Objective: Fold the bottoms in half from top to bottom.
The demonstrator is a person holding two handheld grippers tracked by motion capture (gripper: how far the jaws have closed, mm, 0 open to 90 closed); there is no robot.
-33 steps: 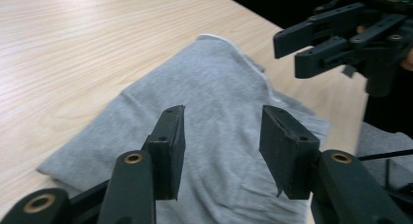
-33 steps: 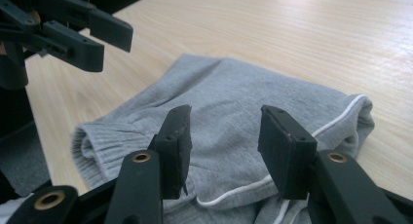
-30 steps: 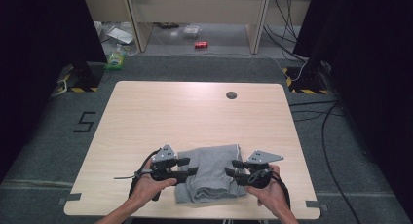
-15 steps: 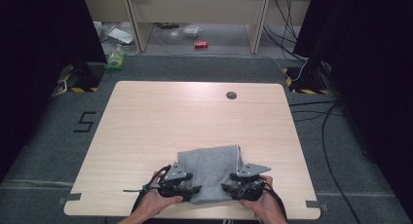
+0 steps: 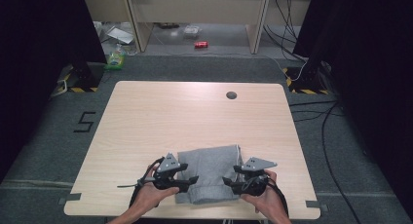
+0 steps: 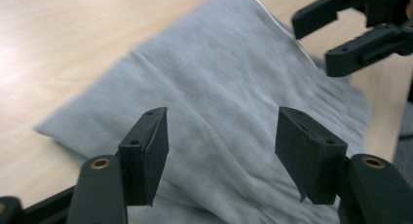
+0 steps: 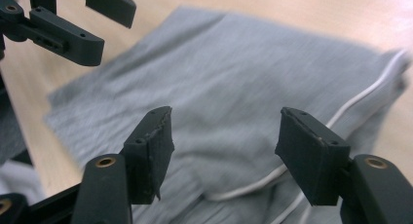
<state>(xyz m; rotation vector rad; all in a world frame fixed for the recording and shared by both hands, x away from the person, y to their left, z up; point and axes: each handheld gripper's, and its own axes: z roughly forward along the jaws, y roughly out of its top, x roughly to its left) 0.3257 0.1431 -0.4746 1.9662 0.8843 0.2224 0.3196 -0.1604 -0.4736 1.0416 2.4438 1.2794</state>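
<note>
At table's near edge, grey folded cloth (image 5: 212,173) w/ white seam, lying flat.

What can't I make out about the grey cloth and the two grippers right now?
- Grey cloth: high view, side edges hidden under the left gripper and right gripper.
- Cloth's near end: cut off by the bottom edge in both gripper views.
- What garment it is: folded, blurred in the left gripper view.
- Red item on the floor: too small.

The grey cloth (image 5: 210,173) was motion-blurred in both gripper views, its near-edge portion hidden beneath the grippers' jaws.
</note>
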